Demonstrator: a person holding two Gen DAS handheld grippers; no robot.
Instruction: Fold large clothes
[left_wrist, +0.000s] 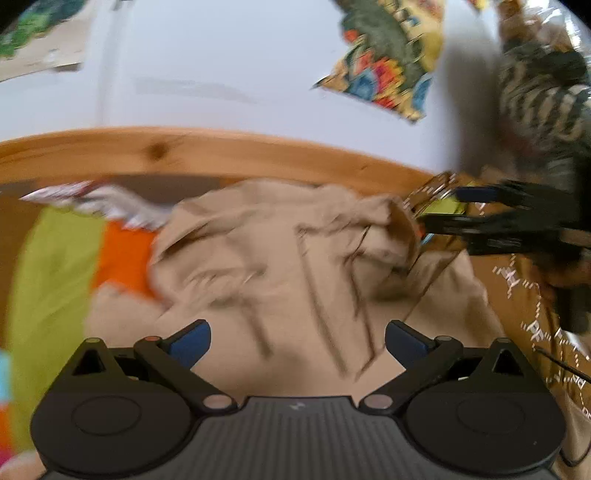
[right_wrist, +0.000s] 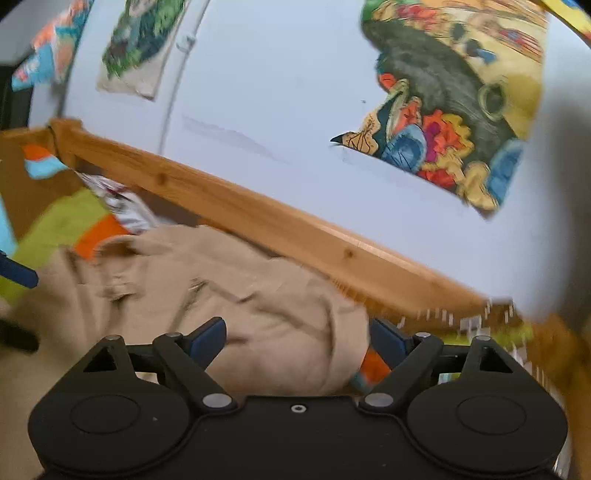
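Crumpled beige cloth garment (left_wrist: 295, 266) ahead of jaws, unfolded; left gripper (left_wrist: 297, 341), right gripper (right_wrist: 297, 338) both wide apart, empty. Folding barely begun.

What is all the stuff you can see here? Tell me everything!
garment: one, beige, crumpled on the bed
bedding: one, green and orange, under the garment
patterned cloth: one, white and red, by the rail
rail: one, wooden, behind the bed
posters: two clear, colourful, on the white wall
left gripper: black, blue fingers open above the garment
right gripper: black, open at the garment's edge
sleeve: striped, upper right
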